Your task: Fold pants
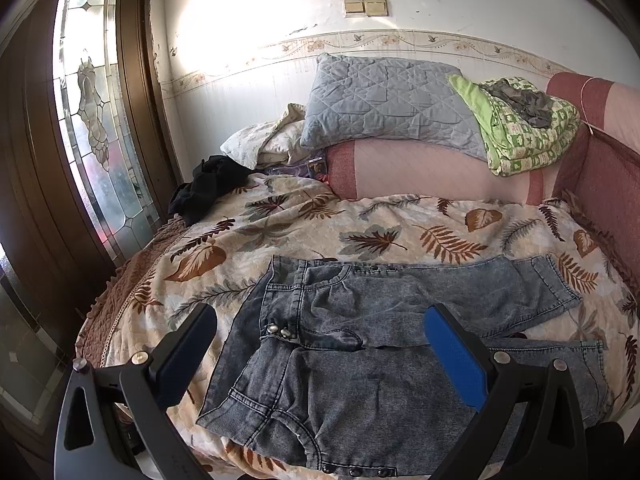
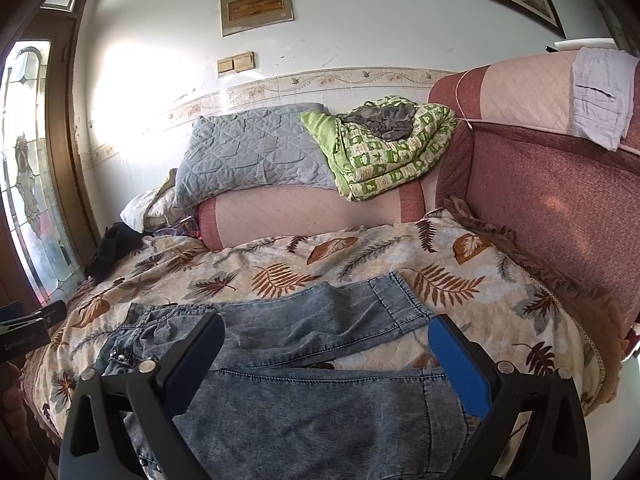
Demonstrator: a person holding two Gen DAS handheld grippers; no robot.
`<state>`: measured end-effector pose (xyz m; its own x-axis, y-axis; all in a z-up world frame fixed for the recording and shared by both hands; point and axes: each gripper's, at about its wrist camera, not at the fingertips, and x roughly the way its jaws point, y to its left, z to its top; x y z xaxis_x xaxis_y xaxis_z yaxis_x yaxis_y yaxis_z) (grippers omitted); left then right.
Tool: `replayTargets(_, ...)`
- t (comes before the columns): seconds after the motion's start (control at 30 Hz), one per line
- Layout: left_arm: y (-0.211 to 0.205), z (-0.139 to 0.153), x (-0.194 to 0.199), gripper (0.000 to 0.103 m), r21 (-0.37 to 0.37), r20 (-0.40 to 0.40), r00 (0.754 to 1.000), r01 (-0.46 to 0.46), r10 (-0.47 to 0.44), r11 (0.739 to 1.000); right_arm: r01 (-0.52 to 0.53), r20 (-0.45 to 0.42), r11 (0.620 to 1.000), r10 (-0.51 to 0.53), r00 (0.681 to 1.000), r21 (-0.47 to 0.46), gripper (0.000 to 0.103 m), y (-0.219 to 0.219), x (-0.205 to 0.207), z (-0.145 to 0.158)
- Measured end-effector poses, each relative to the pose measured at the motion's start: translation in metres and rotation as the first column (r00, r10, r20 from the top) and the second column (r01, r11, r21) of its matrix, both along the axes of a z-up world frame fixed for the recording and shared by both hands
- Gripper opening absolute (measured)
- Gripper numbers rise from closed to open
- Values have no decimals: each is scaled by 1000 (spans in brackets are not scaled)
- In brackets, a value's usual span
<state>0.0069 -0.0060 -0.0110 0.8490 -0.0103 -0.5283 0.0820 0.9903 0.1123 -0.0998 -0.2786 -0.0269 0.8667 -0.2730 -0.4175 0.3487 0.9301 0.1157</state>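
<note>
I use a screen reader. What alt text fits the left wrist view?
Grey-blue denim pants lie spread flat on a leaf-print bedspread, legs pointing right, between the open left gripper fingers. Behind lie a grey pillow and a green quilt.

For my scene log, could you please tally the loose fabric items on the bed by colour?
Blue denim: 1, the pants
Grey: 2, the quilted pillow and a small crumpled cloth
Green patterned: 1, the folded blanket
Black: 1, the crumpled garment
White: 1, the pillow
Total: 6
</note>
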Motion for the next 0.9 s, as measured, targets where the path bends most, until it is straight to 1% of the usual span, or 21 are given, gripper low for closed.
replayTargets(0.43, 5, -5, 2, 103, 9, -16, 1000, -2, 2, 1000, -3, -3, 1000, 3, 1000, -2, 103, 3, 1, -1)
replayTargets(0.5, 8, -9, 8, 103, 12, -35, 999, 9, -9, 1000, -7, -9, 1000, 7, 1000, 2, 103, 3, 2, -2)
replayTargets(0.53, 11, -13, 14, 103, 4, -62, 998, 25, -25, 1000, -15, -17, 1000, 15, 1000, 11, 103, 0, 4, -3)
replayTargets(0.6, 21, -22, 34, 103, -13, -142, 989, 48, -49, 999, -21, -34, 1000, 22, 999, 19, 103, -8, 12, -6)
replayTargets(0.63, 27, -29, 48, 103, -21, -188, 981, 45, -48, 999, -24, -58, 999, 25, 998, 21, 103, -18, 20, -9)
replayTargets(0.7, 37, -40, 81, 103, -70, -204, 978, 26, -39, 997, -32, -138, 998, 39, 990, 52, 103, -44, 43, -17)
replayTargets(0.73, 42, -47, 97, 103, -62, -226, 974, 7, -20, 998, -36, -170, 996, 49, 984, 82, 103, -60, 56, -21)
replayTargets(0.8, 49, -61, 134, 103, 7, -262, 965, -28, 29, 1000, -46, -219, 988, 78, 973, 149, 103, -93, 83, -32)
replayTargets(0.87, 56, -80, 171, 103, 69, -333, 941, -45, 65, 997, -51, -262, 979, 102, 960, 195, 103, -122, 116, -46)
replayTargets(0.9, 61, -90, 185, 103, 87, -388, 918, -47, 77, 995, -51, -277, 974, 113, 954, 221, 103, -135, 133, -53)
